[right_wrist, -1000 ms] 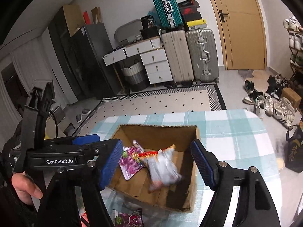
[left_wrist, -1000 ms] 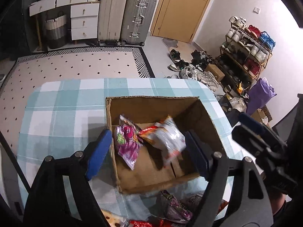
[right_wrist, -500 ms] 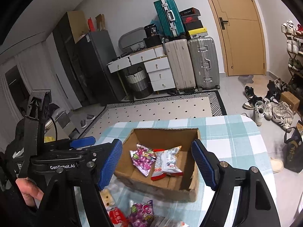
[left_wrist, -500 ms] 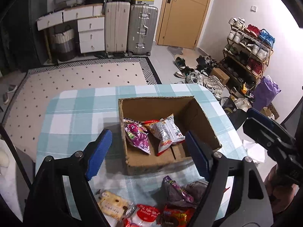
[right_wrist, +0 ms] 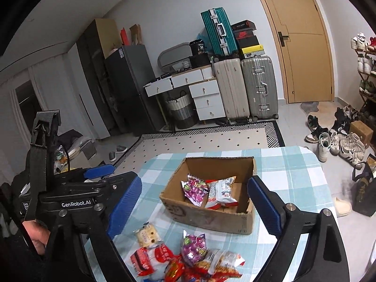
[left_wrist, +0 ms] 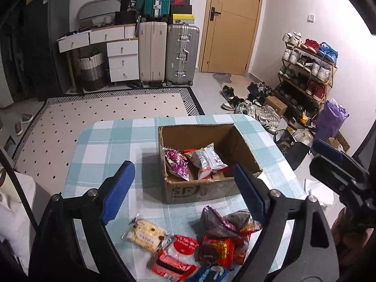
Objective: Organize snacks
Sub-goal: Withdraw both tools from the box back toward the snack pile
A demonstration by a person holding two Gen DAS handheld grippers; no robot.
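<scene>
Each of the two grippers, the left gripper (left_wrist: 183,188) and the right gripper (right_wrist: 193,204), is made of black plastic arms with shiny round screws, blue ridged pads and white "GenRobot.AI" letters on the side.

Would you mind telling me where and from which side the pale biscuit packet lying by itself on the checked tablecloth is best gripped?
Probably across its short width near the middle, coming down from above. The pale biscuit packet lies flat on the tablecloth, apart from the snack pile, with both long edges free. The left gripper, empty and opening, seems nearest.
</scene>
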